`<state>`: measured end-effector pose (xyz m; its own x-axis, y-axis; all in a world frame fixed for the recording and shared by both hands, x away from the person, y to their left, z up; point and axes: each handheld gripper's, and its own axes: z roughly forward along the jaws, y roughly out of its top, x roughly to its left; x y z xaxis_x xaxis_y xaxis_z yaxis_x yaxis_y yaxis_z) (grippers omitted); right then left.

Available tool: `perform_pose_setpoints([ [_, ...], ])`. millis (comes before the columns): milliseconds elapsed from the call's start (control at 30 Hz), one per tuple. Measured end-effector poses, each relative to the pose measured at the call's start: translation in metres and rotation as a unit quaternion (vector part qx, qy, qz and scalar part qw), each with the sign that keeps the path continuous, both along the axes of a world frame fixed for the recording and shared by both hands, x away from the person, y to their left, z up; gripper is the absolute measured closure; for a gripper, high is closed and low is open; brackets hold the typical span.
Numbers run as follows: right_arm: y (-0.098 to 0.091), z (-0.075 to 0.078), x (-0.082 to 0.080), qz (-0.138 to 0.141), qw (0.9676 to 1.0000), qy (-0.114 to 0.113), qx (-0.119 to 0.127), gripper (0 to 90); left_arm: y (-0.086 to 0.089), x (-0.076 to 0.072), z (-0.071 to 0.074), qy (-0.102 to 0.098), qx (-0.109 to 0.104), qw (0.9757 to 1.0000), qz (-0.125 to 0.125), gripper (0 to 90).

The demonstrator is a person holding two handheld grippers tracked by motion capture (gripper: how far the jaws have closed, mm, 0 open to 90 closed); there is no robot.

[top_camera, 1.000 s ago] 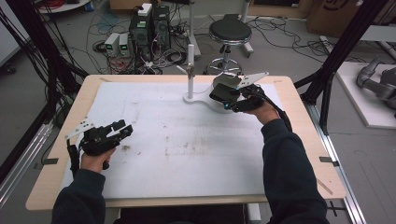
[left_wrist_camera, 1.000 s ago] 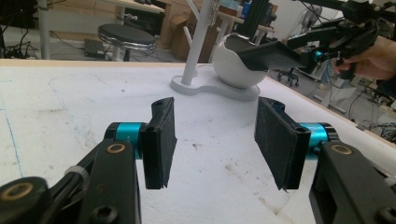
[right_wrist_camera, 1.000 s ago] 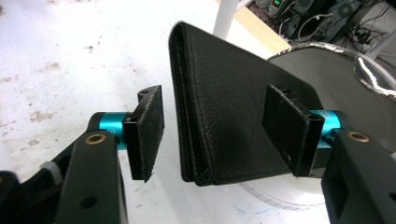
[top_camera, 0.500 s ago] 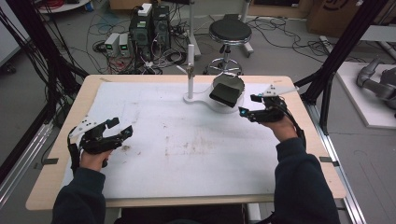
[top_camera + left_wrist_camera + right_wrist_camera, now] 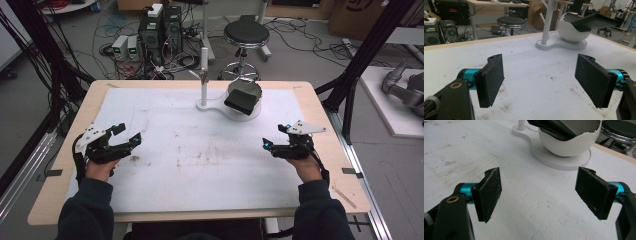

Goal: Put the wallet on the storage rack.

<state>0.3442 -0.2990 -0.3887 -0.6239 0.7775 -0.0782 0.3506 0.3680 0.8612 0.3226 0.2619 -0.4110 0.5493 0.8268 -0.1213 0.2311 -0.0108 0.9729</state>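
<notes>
Both forearms in dark sleeves come in from the near edge. The left hand-held gripper is held low over the left side of the tabletop, pointing forward and a little to the right. Its jaws stand wide apart with nothing between them. The right hand-held gripper is held low at the right side, pointing to the left. Its jaws have just been opening, and they are empty too.

Even indoor light, soft focus
</notes>
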Motion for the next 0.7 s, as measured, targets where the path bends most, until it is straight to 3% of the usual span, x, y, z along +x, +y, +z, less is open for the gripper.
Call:
perform_pose_setpoints([
  [200, 0.0, -0.011, 0.0, -0.005, 0.9998, 0.015, 0.007, 21.5, -0.001, -0.001, 0.0, 0.002, 0.0, 1.0, 0.0, 23.2],
  [700, -0.011, -0.007, -0.007, -0.026, 0.9994, 0.005, 0.021, 21.5, -0.009, -0.005, 0.002, 0.004, 0.007, 0.9999, -0.011, 23.3],
])
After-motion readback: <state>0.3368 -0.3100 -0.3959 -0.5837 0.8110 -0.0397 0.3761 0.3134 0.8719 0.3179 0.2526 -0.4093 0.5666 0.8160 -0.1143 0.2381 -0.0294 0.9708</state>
